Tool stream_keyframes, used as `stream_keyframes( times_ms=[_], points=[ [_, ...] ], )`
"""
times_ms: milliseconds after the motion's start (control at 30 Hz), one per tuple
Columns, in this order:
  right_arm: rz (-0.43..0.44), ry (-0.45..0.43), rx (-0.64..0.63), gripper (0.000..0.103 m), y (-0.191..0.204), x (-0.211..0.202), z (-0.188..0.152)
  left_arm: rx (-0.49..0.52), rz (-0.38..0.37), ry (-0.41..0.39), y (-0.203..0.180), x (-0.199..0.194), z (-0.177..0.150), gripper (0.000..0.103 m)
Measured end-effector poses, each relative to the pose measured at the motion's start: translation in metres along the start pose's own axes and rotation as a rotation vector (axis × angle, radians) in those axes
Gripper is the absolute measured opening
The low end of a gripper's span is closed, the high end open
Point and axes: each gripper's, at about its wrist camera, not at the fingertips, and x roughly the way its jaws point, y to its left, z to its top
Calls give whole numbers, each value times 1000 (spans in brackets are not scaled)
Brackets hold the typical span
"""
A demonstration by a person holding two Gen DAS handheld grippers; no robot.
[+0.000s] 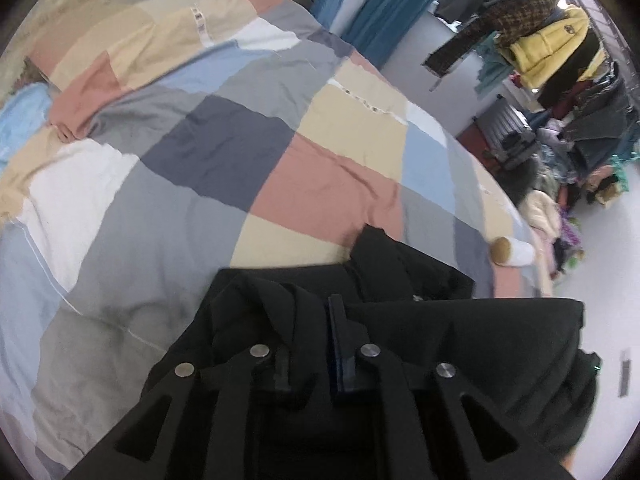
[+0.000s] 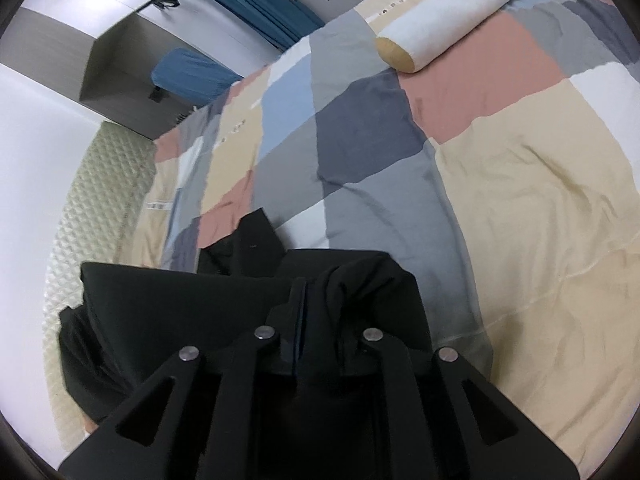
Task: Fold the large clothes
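Observation:
A large black garment (image 1: 460, 340) hangs stretched between both grippers above a bed with a patchwork cover (image 1: 224, 152). My left gripper (image 1: 310, 316) is shut on a bunched edge of the garment, and the cloth runs off to the right. In the right wrist view my right gripper (image 2: 308, 304) is shut on another edge of the black garment (image 2: 180, 300), which runs off to the left. A pointed flap of it (image 2: 256, 236) sticks up behind. The lower part of the garment is hidden under the grippers.
A white bolster pillow with tan ends (image 2: 448, 36) lies on the patchwork cover (image 2: 520, 180); it also shows in the left wrist view (image 1: 514, 251). A rack and piles of clothes (image 1: 560, 80) stand beyond the bed. Blue curtains (image 2: 256, 4) and a padded headboard (image 2: 100, 200) border the bed.

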Motion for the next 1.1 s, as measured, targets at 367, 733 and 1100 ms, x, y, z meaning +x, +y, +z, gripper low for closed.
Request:
stream_keyframes(
  times_ms=[367, 733, 1100],
  points=[
    [54, -143, -60, 81, 18, -96, -31, -143, -212, -79, 52, -111, -26, 70],
    [-66, -244, -338, 81, 108, -104, -94, 307, -33, -201, -53, -127, -95, 70],
    [-190, -249, -488, 82, 154, 12, -111, 514, 140, -196, -139, -14, -104, 70]
  ],
)
